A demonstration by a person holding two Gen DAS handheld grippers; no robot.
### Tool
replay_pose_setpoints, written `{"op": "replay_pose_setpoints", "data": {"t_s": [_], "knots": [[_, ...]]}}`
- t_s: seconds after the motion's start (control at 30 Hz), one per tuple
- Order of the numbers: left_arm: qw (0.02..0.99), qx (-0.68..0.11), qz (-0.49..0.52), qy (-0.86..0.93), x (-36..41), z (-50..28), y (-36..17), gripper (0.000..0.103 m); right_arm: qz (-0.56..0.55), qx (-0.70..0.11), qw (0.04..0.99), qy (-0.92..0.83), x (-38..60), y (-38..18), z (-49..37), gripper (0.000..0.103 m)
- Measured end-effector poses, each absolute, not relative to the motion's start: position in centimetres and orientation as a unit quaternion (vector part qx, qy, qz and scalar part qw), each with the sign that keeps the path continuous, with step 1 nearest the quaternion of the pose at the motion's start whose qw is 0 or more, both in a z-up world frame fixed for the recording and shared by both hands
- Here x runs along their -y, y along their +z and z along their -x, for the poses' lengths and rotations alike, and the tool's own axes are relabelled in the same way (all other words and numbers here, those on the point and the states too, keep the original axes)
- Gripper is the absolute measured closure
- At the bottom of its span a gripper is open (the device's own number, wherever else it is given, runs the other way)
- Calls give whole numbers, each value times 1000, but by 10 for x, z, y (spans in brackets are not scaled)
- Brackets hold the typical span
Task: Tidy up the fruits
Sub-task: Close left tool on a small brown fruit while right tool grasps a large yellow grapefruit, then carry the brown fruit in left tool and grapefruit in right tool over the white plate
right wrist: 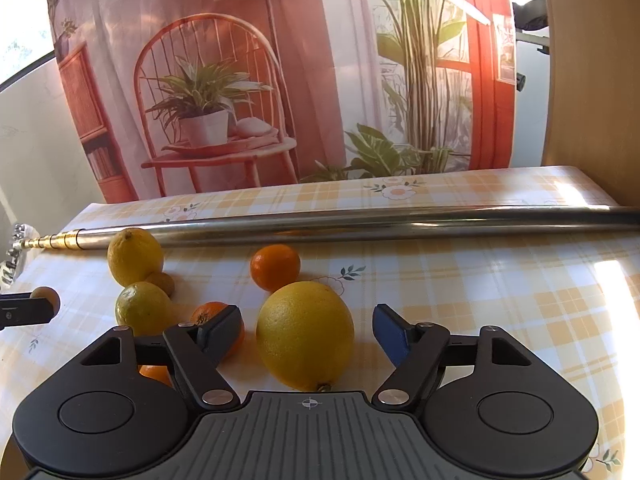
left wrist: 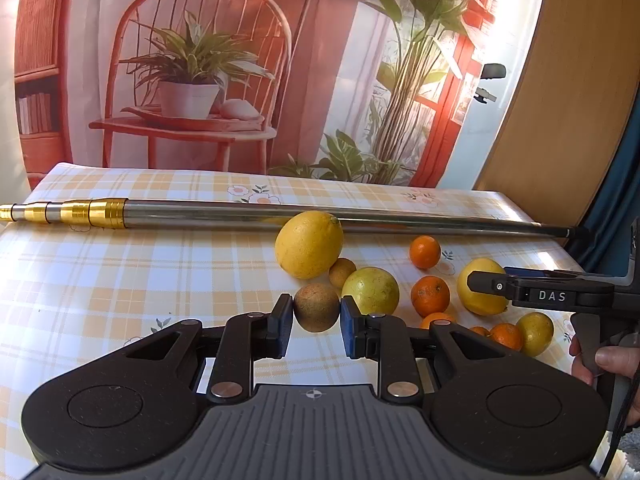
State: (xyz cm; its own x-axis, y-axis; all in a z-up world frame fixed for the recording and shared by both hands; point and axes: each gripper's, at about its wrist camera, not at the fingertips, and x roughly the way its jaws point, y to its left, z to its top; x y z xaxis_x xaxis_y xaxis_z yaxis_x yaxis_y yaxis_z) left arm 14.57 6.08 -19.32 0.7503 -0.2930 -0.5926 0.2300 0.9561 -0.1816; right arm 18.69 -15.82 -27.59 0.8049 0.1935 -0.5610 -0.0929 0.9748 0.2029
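My left gripper (left wrist: 316, 315) is shut on a round brown fruit (left wrist: 316, 307), one pad pressed to each side of it, low over the checked tablecloth (left wrist: 120, 280). Just behind it lie a big lemon (left wrist: 309, 245), a smaller brown fruit (left wrist: 342, 272) and a yellow-green citrus (left wrist: 370, 290). My right gripper (right wrist: 306, 330) stands open around a large lemon (right wrist: 305, 334), with a gap at each pad. Oranges (right wrist: 275, 267) (left wrist: 430, 295) lie around it. In the right wrist view the held brown fruit (right wrist: 46, 298) shows at the far left edge.
A long steel telescopic pole (left wrist: 260, 216) with a gold end lies across the back of the table. Behind it hangs a printed backdrop (left wrist: 200, 80); a wooden panel (left wrist: 580, 100) stands at the right. A person's hand (left wrist: 612, 360) holds the right gripper's handle. More citrus (left wrist: 535, 334) lies at the right.
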Motion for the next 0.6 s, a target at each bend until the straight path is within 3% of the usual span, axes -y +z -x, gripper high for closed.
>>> {"op": "replay_pose_setpoints", "data": {"t_s": [0.2,0.6], "knots": [[936,-320,53,-138,-57,-135,-194,76,-70,-287,952,76,150,-287,-180,46],[937,-318,59,-132,-55,-130,-194,76,-73,-269,958,70,154,-290,-179,47]]}}
